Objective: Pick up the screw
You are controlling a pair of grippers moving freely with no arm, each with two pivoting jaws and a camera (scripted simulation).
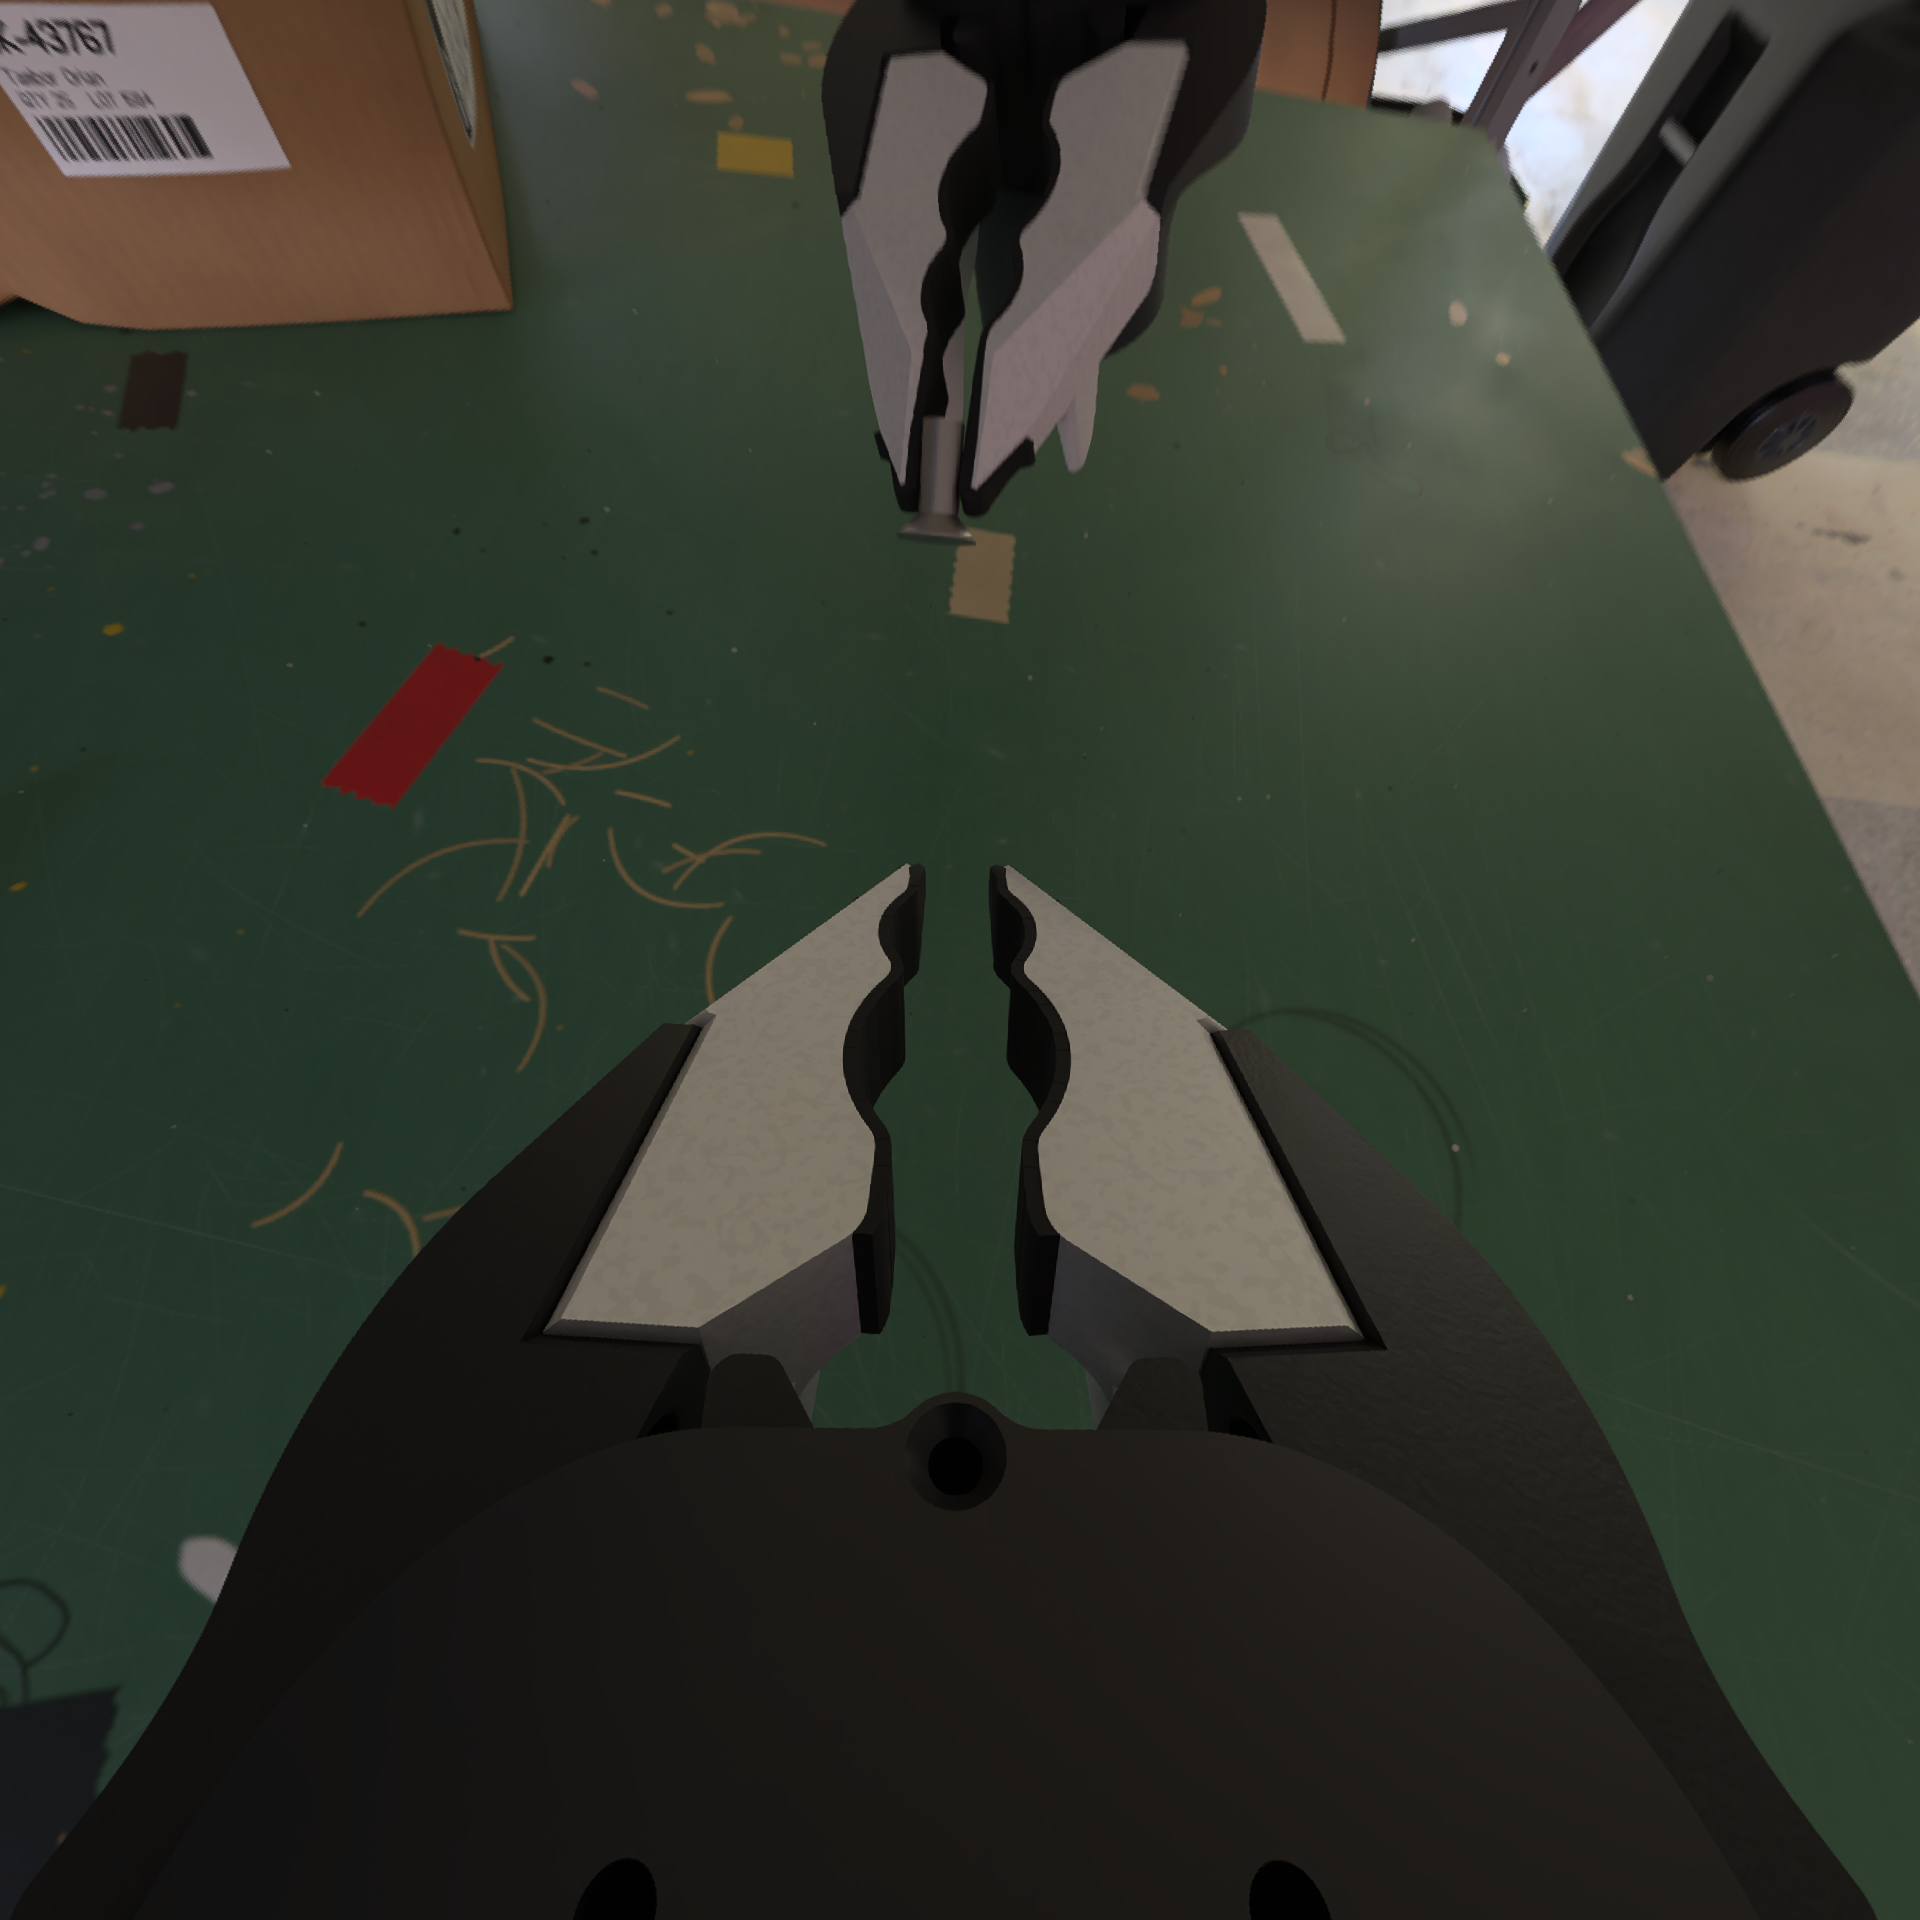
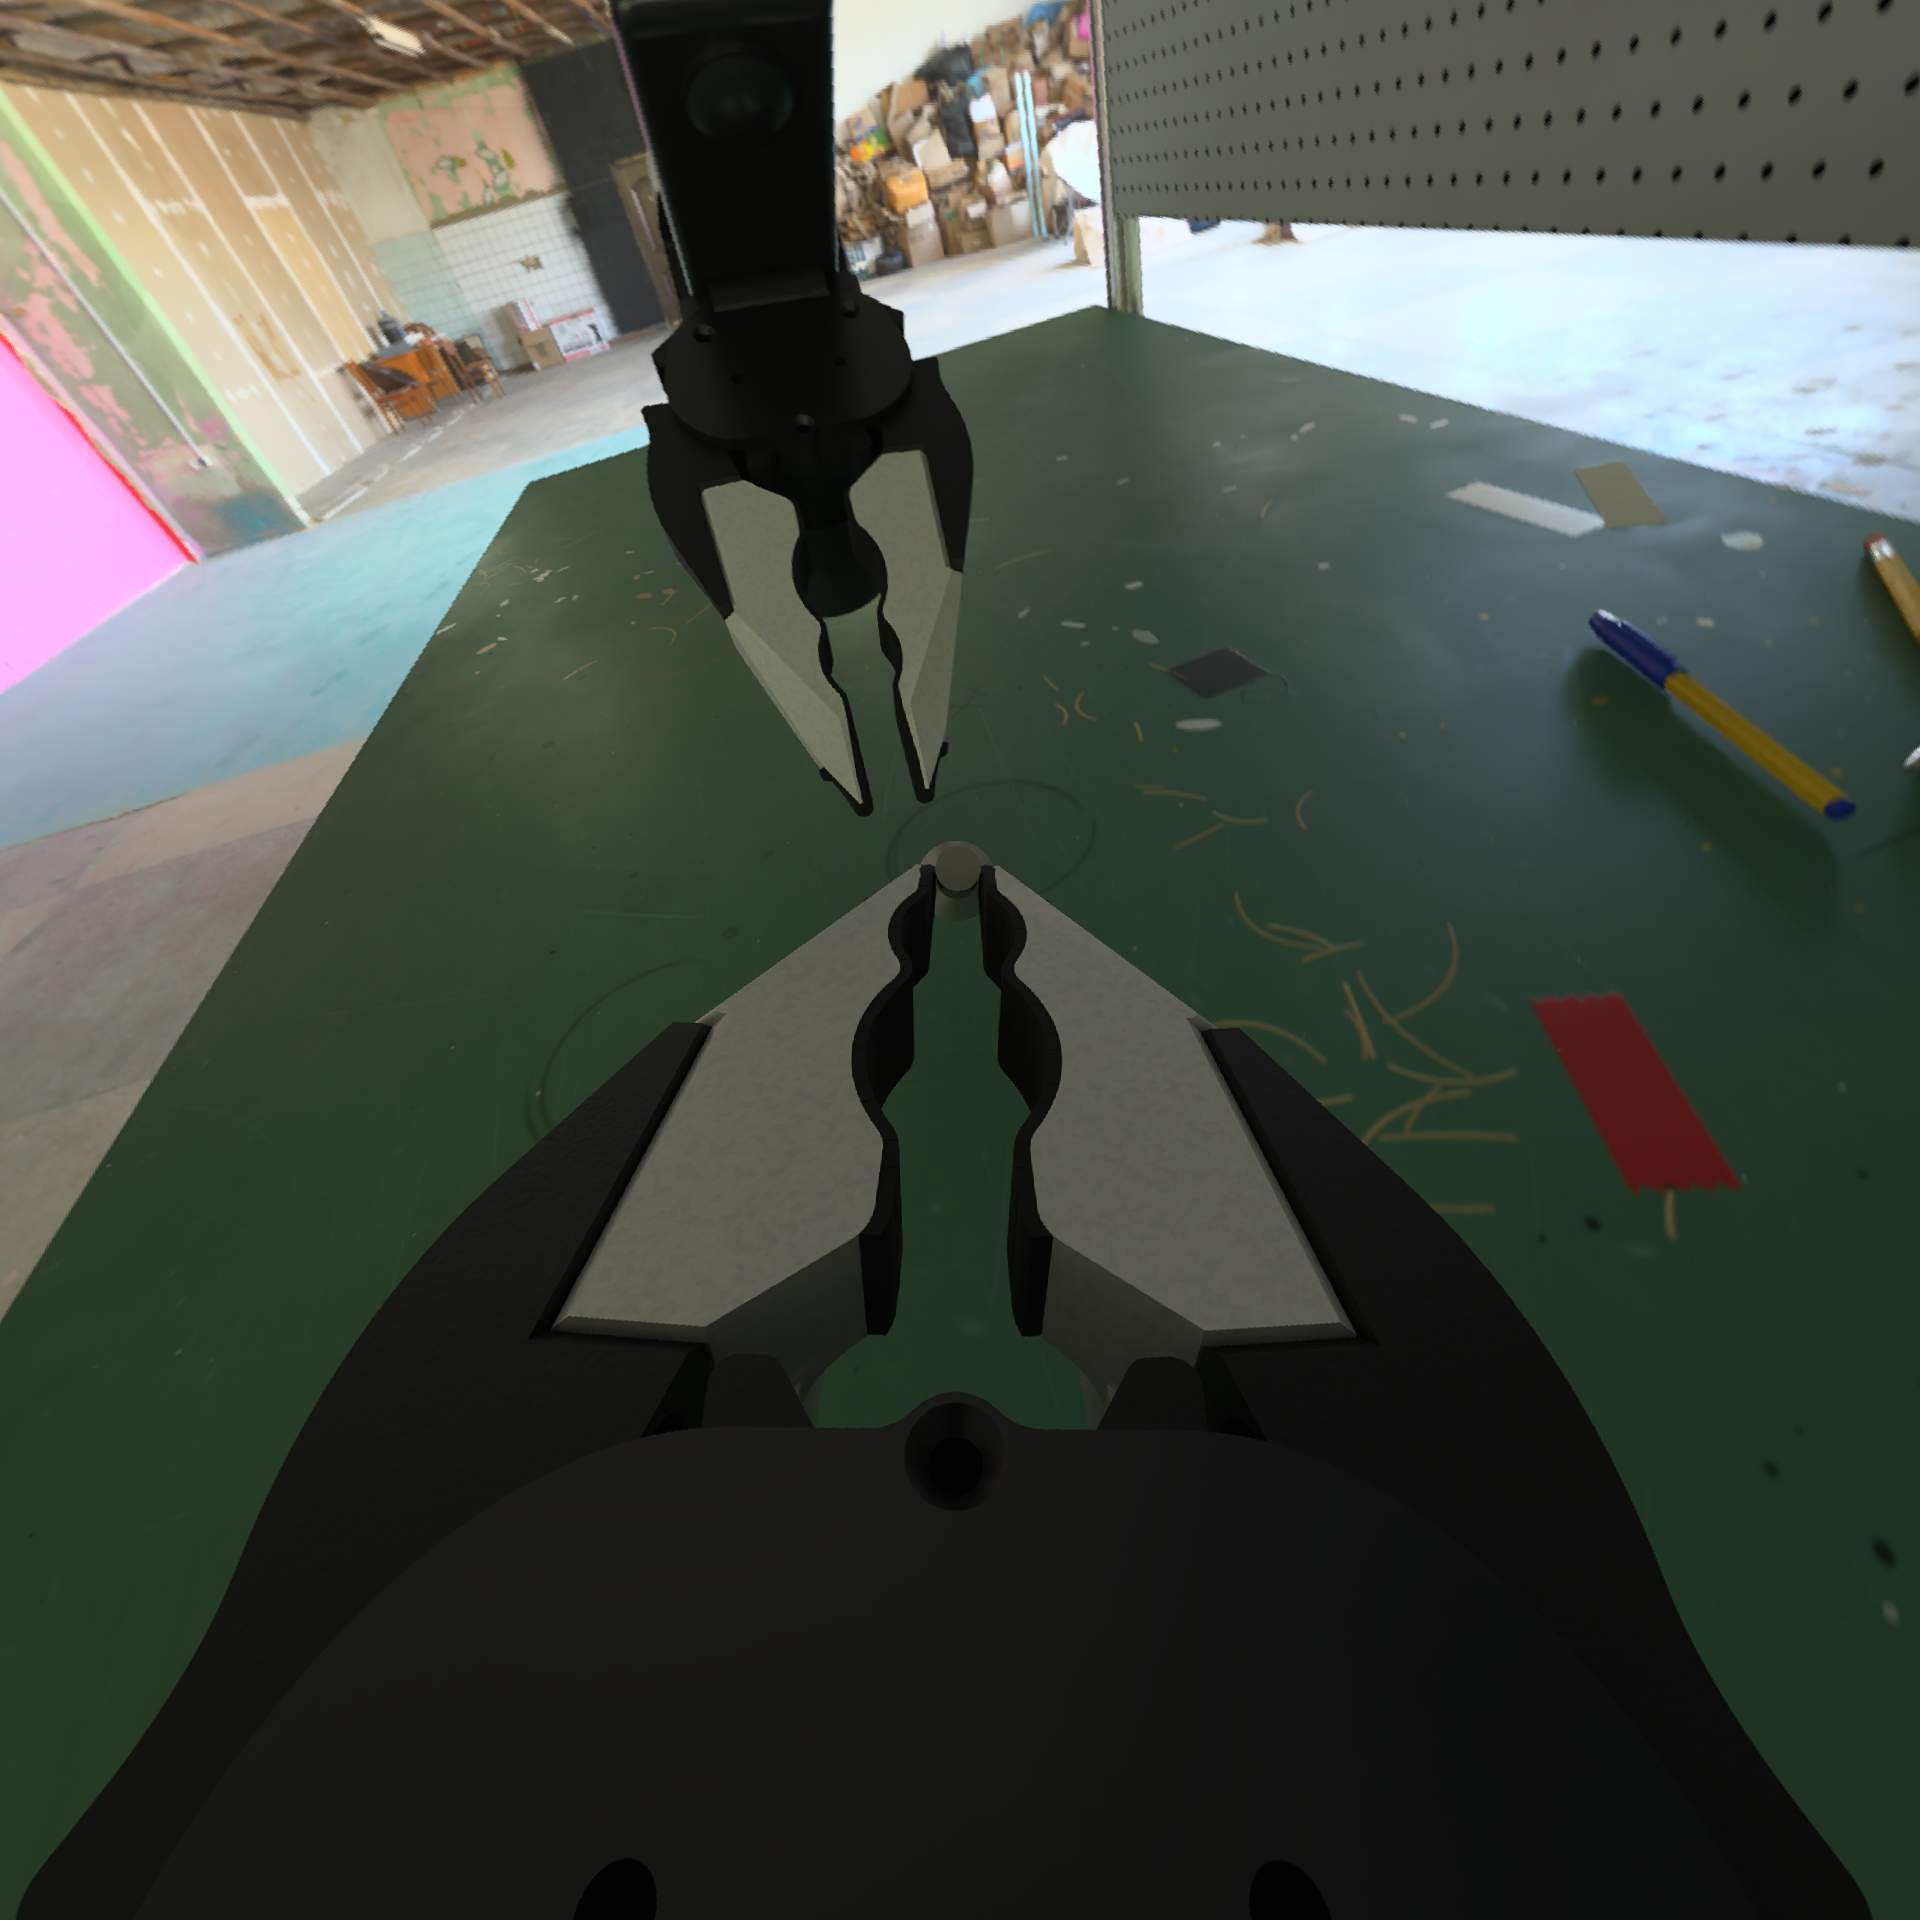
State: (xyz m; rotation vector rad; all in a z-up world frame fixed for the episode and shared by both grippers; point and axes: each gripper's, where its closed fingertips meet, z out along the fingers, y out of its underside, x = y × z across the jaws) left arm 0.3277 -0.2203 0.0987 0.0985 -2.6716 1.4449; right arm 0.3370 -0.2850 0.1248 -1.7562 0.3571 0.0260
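The screw (image 1: 938, 478) is a short grey metal one with a flat head. In the left wrist view it hangs head down between the tips of my right gripper (image 1: 940, 499), just over the green table (image 1: 1351, 831); I cannot tell if it touches. In the right wrist view my right gripper (image 2: 957, 883) is shut on the screw (image 2: 957, 868) at its fingertips. My left gripper (image 1: 956, 873) is empty, its jaws a narrow gap apart, and it faces the right gripper from a short distance. It also shows in the right wrist view (image 2: 891, 800), hovering above the table.
A cardboard box (image 1: 239, 166) stands at the table's far left corner, and a dark wheeled bin (image 1: 1745, 229) stands beyond the right edge. Red tape (image 1: 410, 722) and wood shavings (image 1: 582, 831) lie on the table. A pen (image 2: 1714, 717), a pencil (image 2: 1896, 582) and a pegboard (image 2: 1507, 104) show in the right wrist view.
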